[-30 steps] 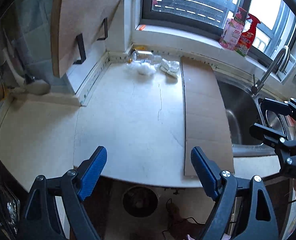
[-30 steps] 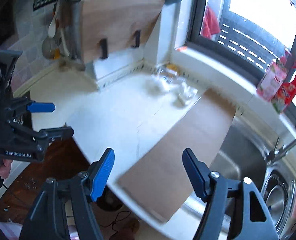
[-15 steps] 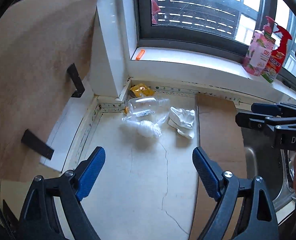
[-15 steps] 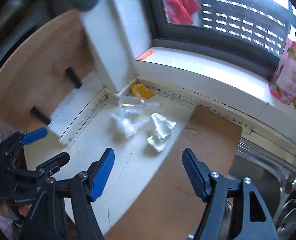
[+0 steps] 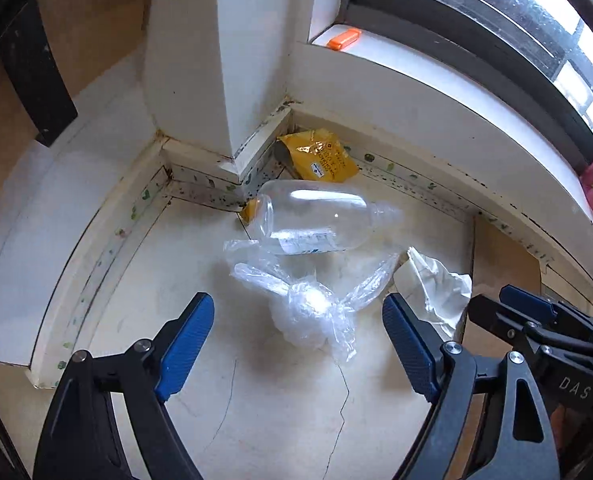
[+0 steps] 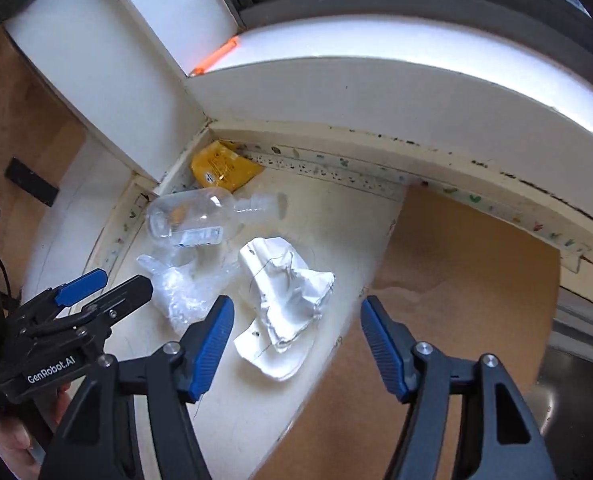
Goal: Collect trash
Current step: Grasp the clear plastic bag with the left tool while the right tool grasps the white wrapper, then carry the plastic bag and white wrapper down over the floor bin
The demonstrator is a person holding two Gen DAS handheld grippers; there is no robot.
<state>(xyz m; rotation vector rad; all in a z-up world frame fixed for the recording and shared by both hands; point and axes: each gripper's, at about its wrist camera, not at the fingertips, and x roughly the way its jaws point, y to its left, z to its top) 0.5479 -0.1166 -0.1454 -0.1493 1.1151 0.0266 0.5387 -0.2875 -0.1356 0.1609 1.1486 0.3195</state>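
Trash lies in the counter's back corner: a clear plastic bottle (image 5: 316, 220) (image 6: 192, 216) on its side, a yellow packet (image 5: 320, 156) (image 6: 222, 166) behind it, a crumpled clear plastic bag (image 5: 308, 308) (image 6: 176, 292) and a crumpled white paper (image 5: 436, 292) (image 6: 288, 292). My left gripper (image 5: 296, 344) is open, with the plastic bag just ahead between its fingers, untouched. My right gripper (image 6: 298, 346) hovers over the white paper. Its jaws are closing and the pads are clear of the paper. Each gripper shows in the other's view, the right gripper (image 5: 536, 320) and the left gripper (image 6: 96, 292).
A brown cardboard sheet (image 6: 456, 280) covers the counter right of the trash, and the steel sink (image 6: 576, 360) lies beyond it. A white pillar (image 5: 200, 60) and the window sill (image 5: 416, 80), with an orange item (image 5: 344, 38) on it, wall in the corner. A hand (image 6: 12, 440) holds the left gripper.
Both grippers have swept forward and down across the counter to the trash in the corner, which now fills both views. The right gripper's fingers stand a little closer together.
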